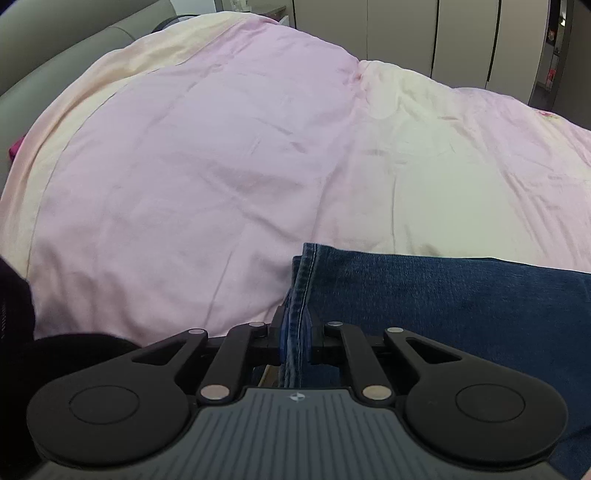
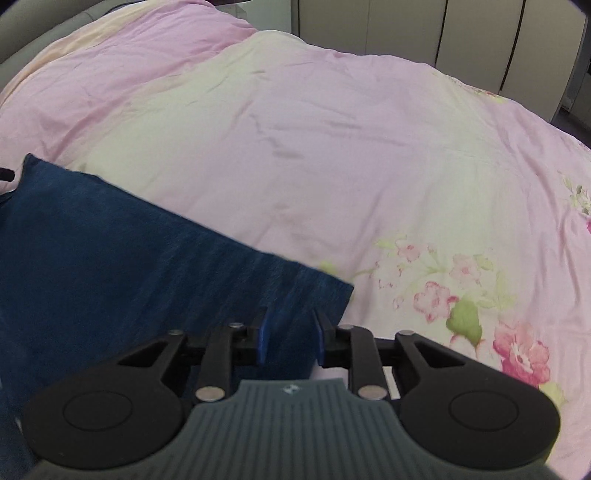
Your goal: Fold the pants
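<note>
Dark blue denim pants [image 1: 443, 295] hang over a pink and cream bed cover [image 1: 184, 166]. In the left wrist view a stitched, bunched edge of the denim runs straight up between the fingers of my left gripper [image 1: 295, 332], which is shut on it. The rest of the cloth spreads to the right. In the right wrist view the pants [image 2: 110, 258] stretch away to the left as a flat folded panel with a sharp far corner. My right gripper [image 2: 291, 332] is shut on the panel's near right corner, with denim filling the gap between its blue pads [image 2: 264, 336].
The bed cover [image 2: 369, 147] has a flower print at the right. A grey padded headboard [image 1: 55, 48] stands at the far left, and pale wardrobe doors [image 1: 406, 29] line the back. Something dark [image 1: 14, 295] sits at the left edge of the left wrist view.
</note>
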